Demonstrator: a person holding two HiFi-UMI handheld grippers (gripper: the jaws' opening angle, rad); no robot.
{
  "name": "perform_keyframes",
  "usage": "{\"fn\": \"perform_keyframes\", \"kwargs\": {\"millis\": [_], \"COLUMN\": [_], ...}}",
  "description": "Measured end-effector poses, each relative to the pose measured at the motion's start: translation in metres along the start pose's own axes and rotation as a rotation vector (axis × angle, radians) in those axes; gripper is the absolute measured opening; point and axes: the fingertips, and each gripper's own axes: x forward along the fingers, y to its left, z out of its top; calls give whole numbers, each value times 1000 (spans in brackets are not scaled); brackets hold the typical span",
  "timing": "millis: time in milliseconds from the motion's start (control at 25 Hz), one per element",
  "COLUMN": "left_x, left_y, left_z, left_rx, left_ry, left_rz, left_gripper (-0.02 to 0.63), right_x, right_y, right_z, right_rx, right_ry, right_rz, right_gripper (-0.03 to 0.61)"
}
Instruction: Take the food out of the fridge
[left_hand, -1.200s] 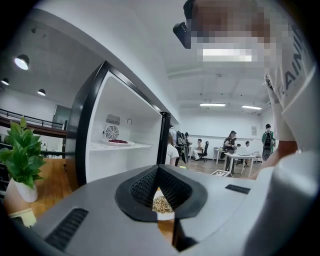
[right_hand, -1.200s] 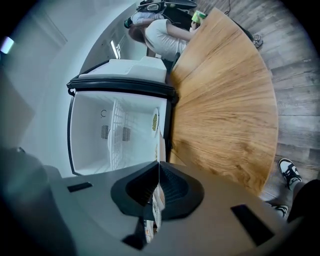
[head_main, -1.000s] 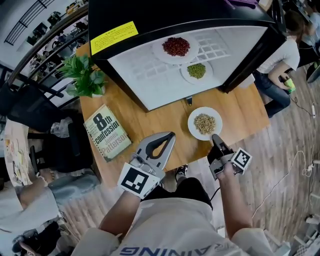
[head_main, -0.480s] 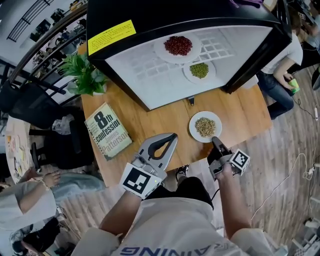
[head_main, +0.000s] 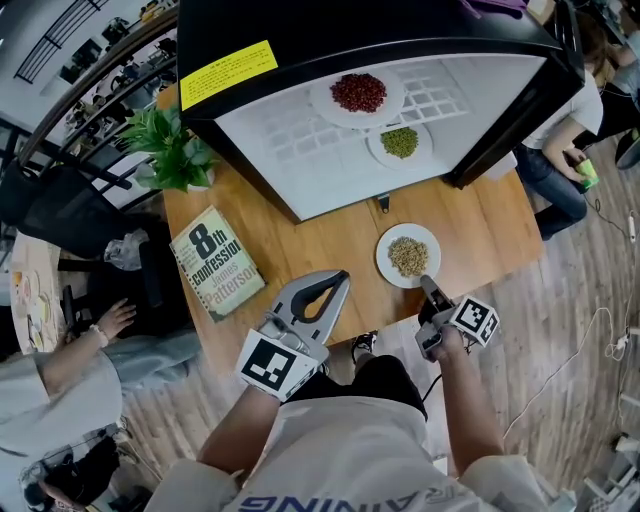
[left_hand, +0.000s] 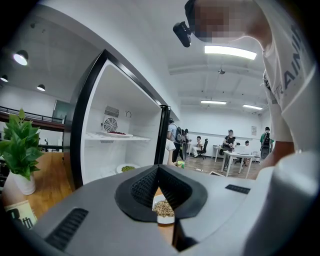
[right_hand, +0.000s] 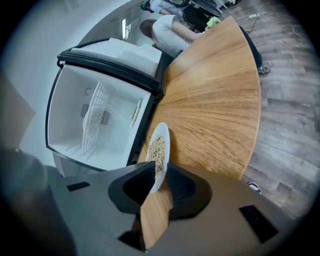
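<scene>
The small fridge (head_main: 300, 150) lies open on the wooden table (head_main: 320, 235). It holds a white plate of red beans (head_main: 357, 92) and a plate of green beans (head_main: 399, 141). A third white plate, of beige grains (head_main: 408, 255), rests on the table in front of it. My right gripper (head_main: 427, 285) is at that plate's near rim. In the right gripper view the plate's rim (right_hand: 159, 147) stands between the jaws of the right gripper (right_hand: 159, 172), which have just been opening. My left gripper (head_main: 340, 277) hovers left of the plate, shut and empty (left_hand: 158, 170).
A book (head_main: 216, 262) lies on the table's left part and a potted plant (head_main: 170, 150) stands behind it. The table's front edge runs just under both grippers. People sit beside the table at the left and at the far right.
My right gripper has dipped slightly and rolled at the grain plate's near rim. The left gripper has stayed put. A bystander's hand at the left edge has shifted.
</scene>
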Motion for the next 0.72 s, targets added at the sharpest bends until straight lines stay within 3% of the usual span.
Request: {"fn": "perform_keyframes", "kwargs": {"millis": [80, 400, 720], "left_x": [-1, -6, -16], "left_y": [0, -3, -4], "left_z": [-2, -3, 3], "left_rx": [11, 9, 24], "left_ry": [2, 11, -7], "left_rz": [-1, -5, 7], "left_gripper": [5, 5, 5], "right_x": [2, 5, 6], "right_y": [0, 1, -7], "right_z": [-3, -25, -38], "right_rx": [-81, -492, -710], "right_ry": [23, 174, 281], "right_rz": [-29, -162, -208], "right_gripper": [97, 190, 219]}}
